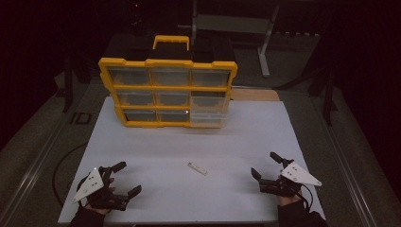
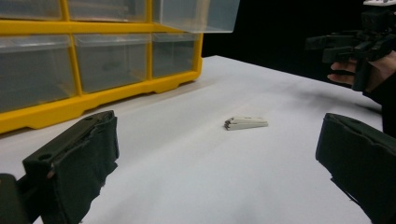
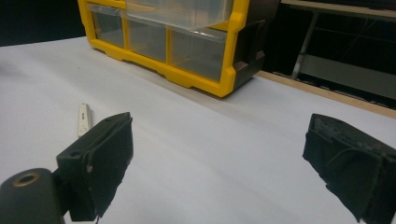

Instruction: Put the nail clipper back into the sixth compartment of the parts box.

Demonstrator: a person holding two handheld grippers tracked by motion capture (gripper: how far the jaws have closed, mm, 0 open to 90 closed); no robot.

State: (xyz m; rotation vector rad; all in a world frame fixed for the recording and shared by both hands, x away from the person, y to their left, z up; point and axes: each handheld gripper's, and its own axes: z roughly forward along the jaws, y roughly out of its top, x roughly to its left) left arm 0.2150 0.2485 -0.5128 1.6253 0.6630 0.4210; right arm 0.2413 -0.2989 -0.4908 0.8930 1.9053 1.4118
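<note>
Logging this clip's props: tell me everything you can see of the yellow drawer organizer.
The yellow drawer organizer stands at the far side of the white table, looking like plastic, its front tilted toward the camera. A yellow frame holds rows of clear drawers, three across the top, with dark side panels and a yellow carry handle on top. The large clear drawer at lower right is pulled partway out; the others look shut. Contents cannot be made out. Nothing touches it but the table; the small white object lies well in front.

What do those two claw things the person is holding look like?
Each is black. The left gripper and right gripper both have two chunky jaws with dark padded fingers and a grey three-cornered plate on top. The person wears dark sleeves.
</note>
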